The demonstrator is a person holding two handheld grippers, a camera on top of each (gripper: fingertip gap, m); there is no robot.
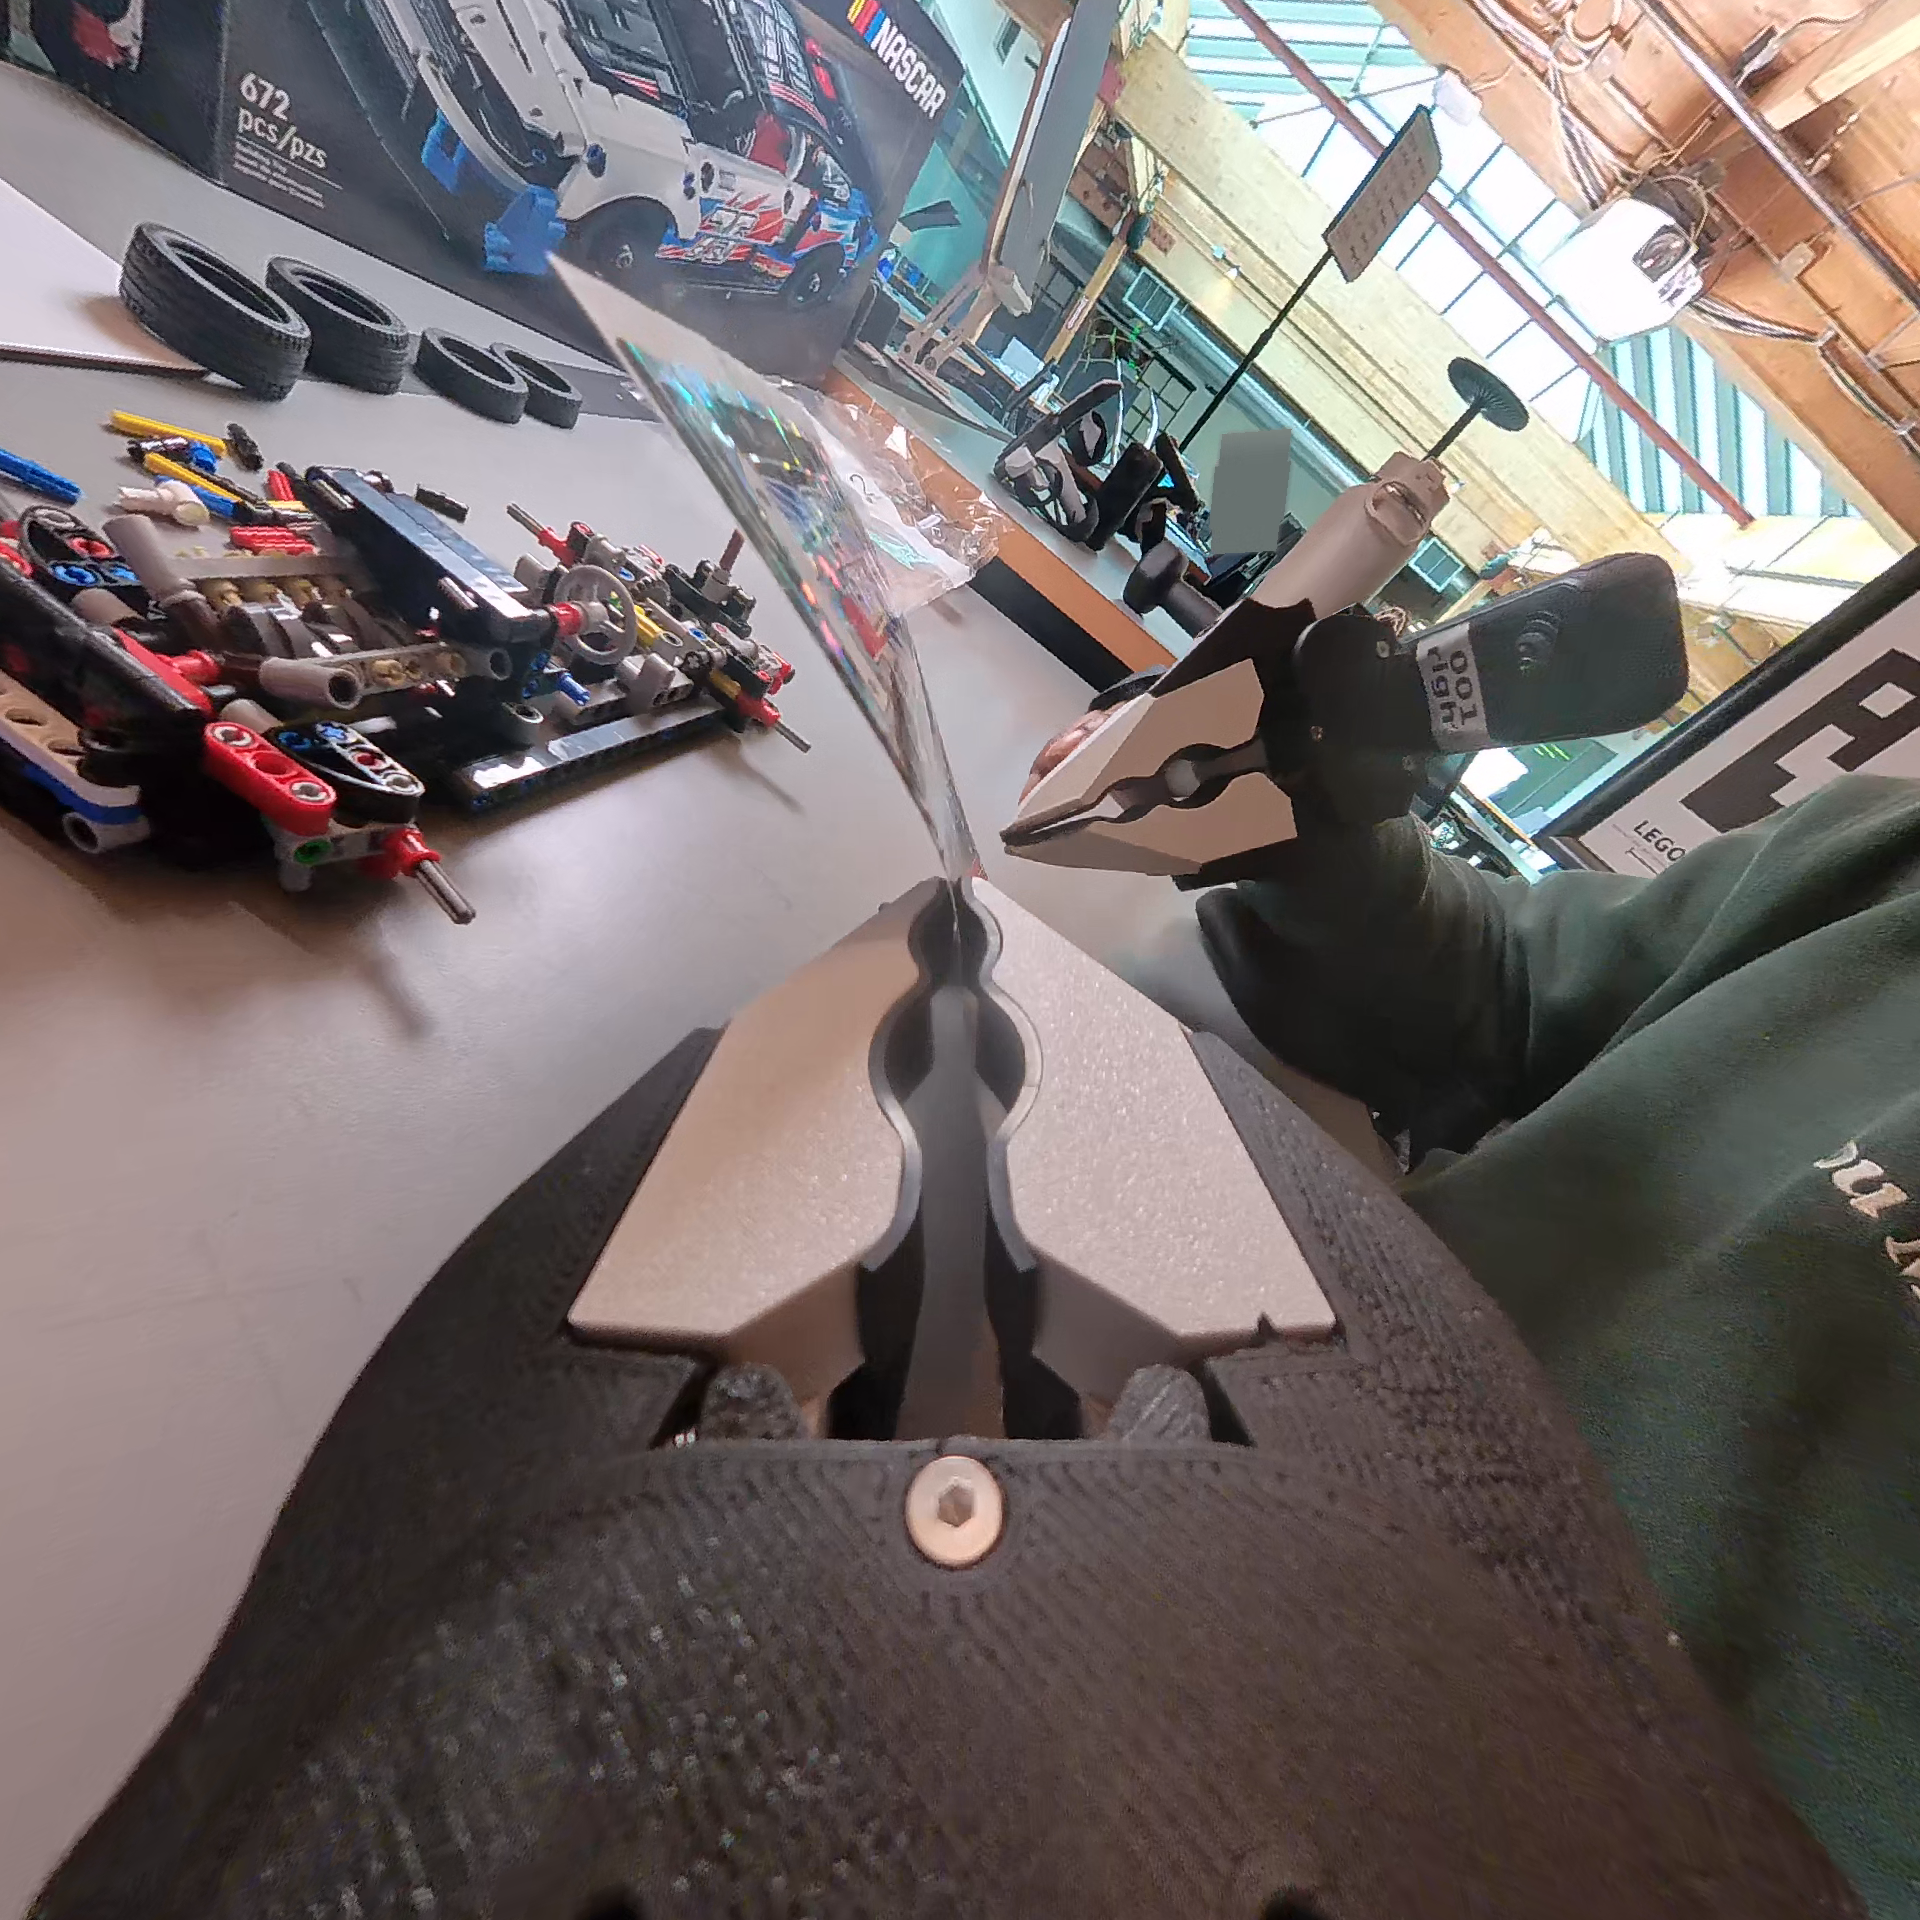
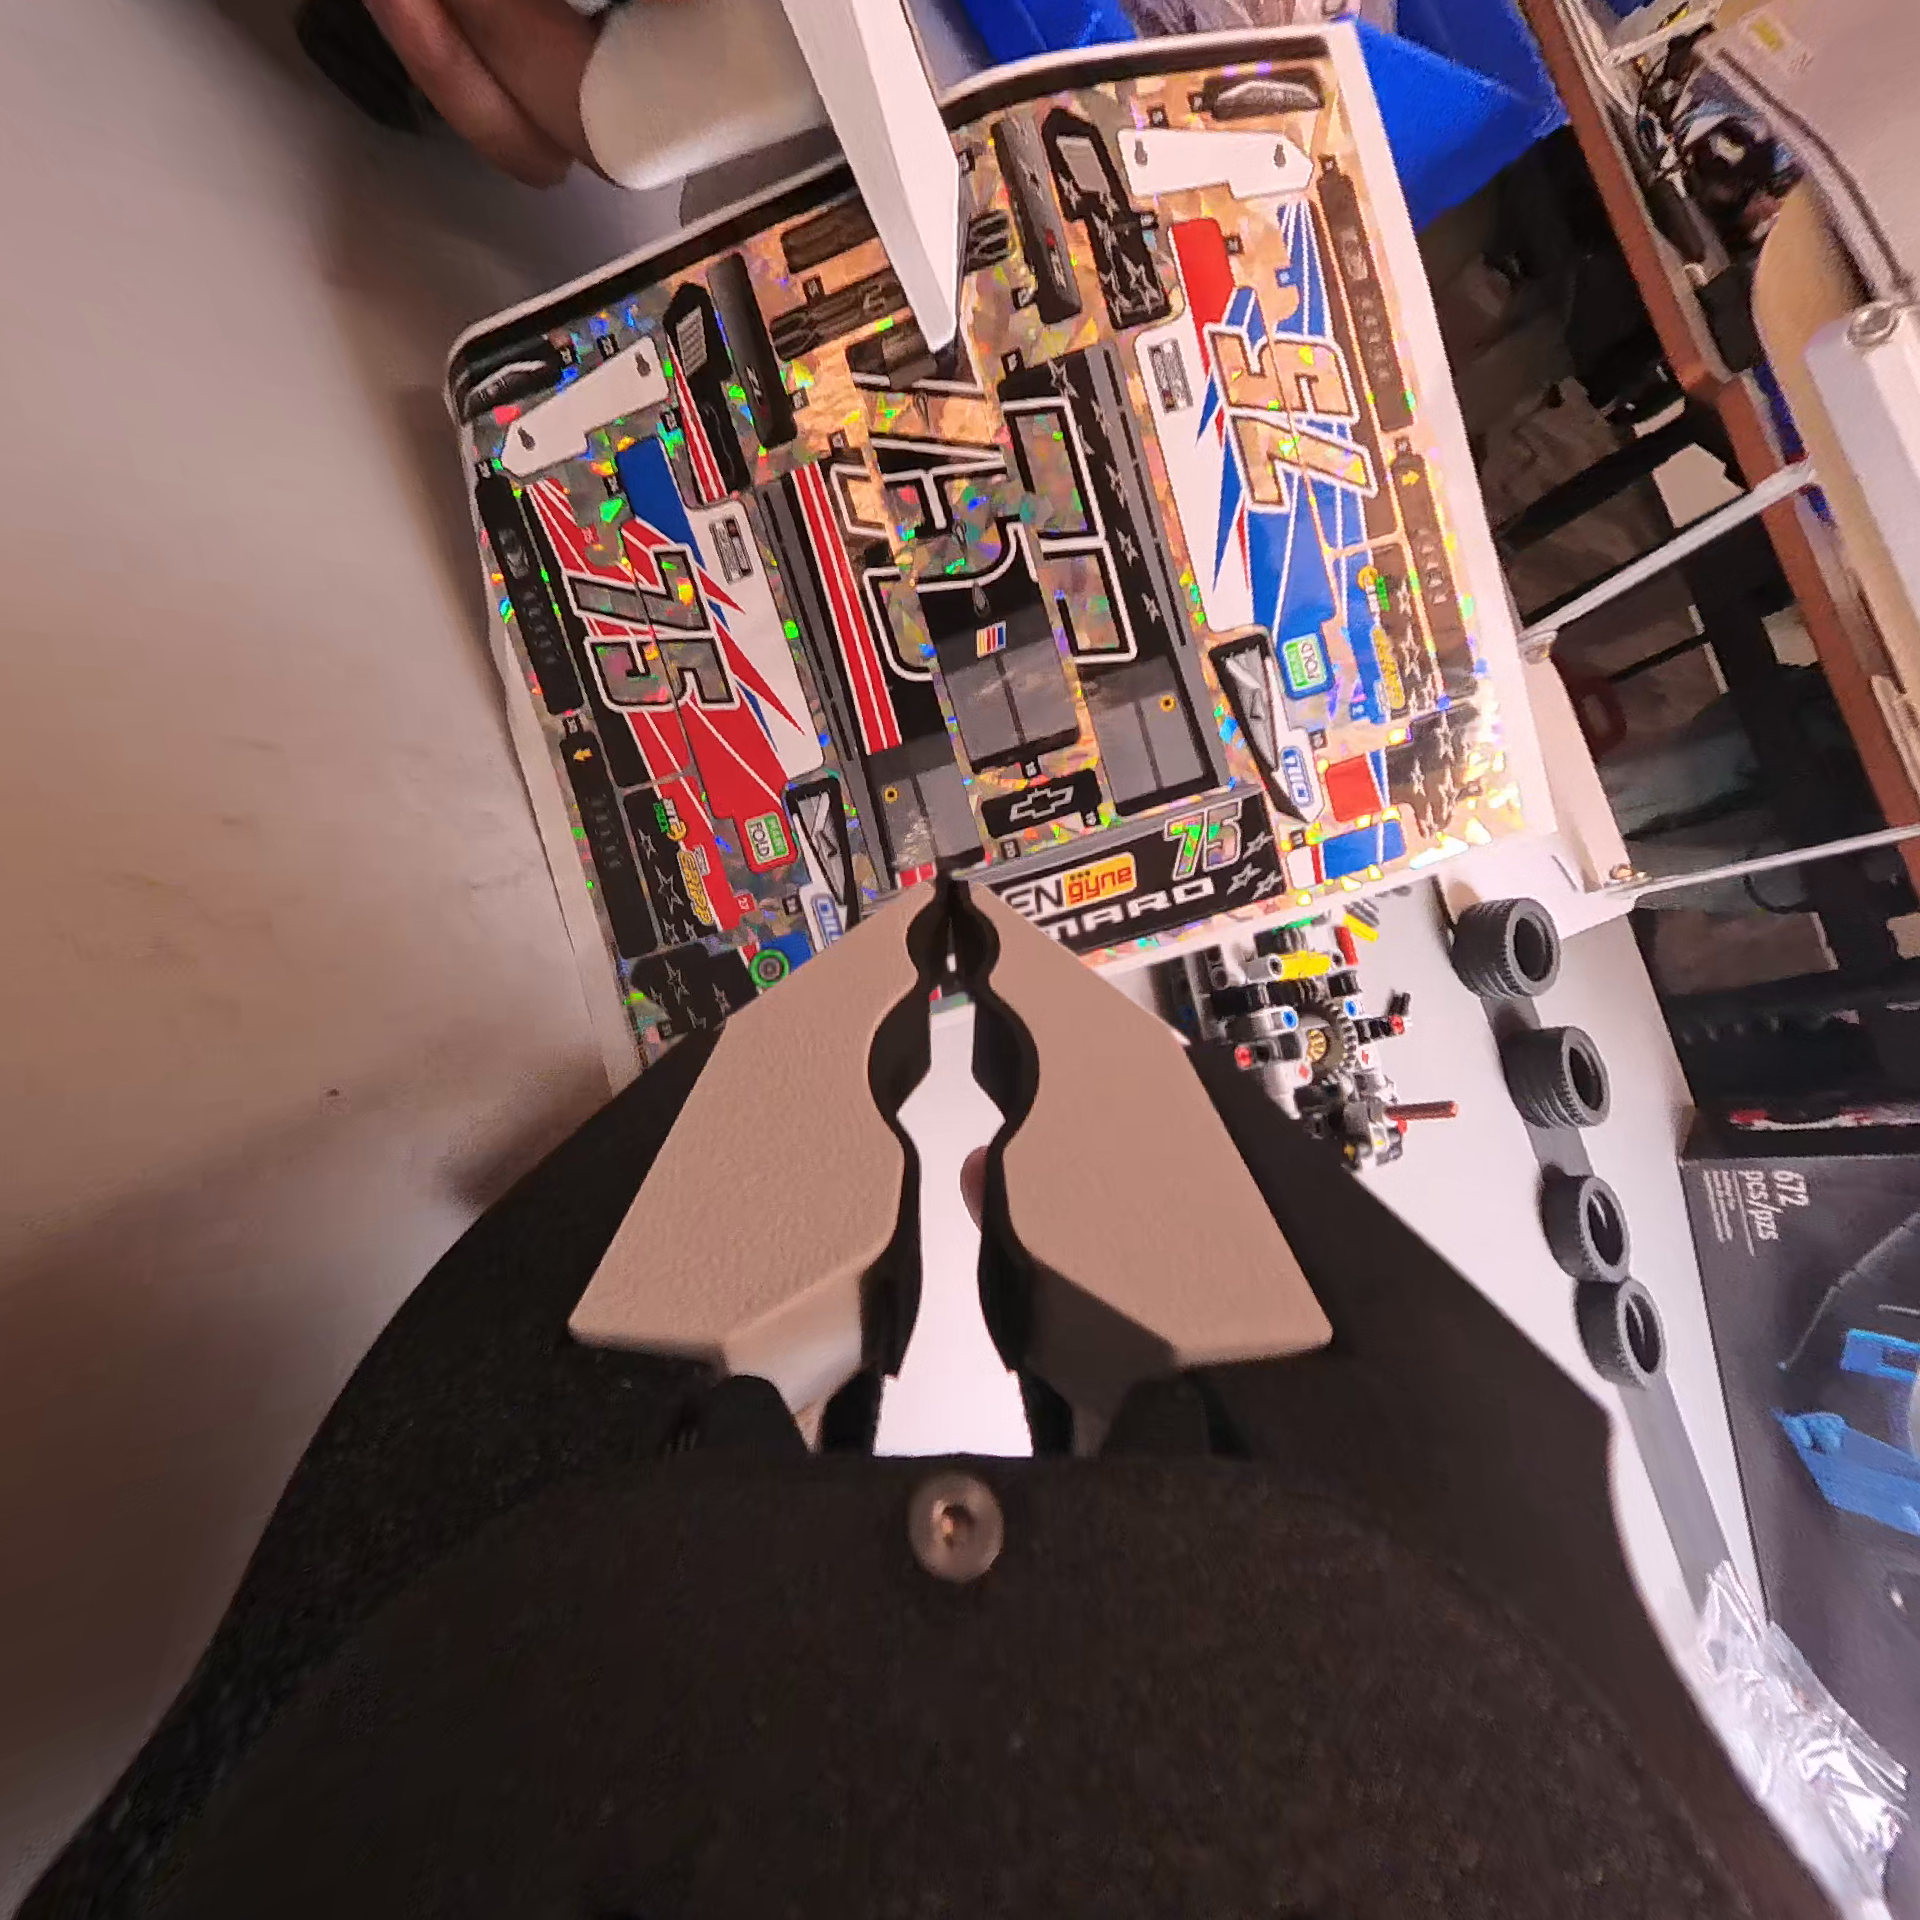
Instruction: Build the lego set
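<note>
Above the grey surface, a sticker sheet is held up on edge, its holographic face with red, blue and black decals turned toward the right wrist view. The left gripper has its jaws pressed together on 1 edge of the sheet, which rises thin and edge-on from the tips in the left wrist view. The right gripper sits just beside that edge with its jaws closed to a point; in the right wrist view its tips meet at the sheet's lower border, though I cannot tell whether they actually pinch it. A green sleeve runs behind the right gripper.

On the surface to the left lies the partly built lego chassis, a dense mix of black, grey, red and blue parts, with loose pins and axles scattered near it. Behind stand 4 black tyres in a row, and beyond them the set's box. A crumpled clear plastic bag lies behind the sheet.
</note>
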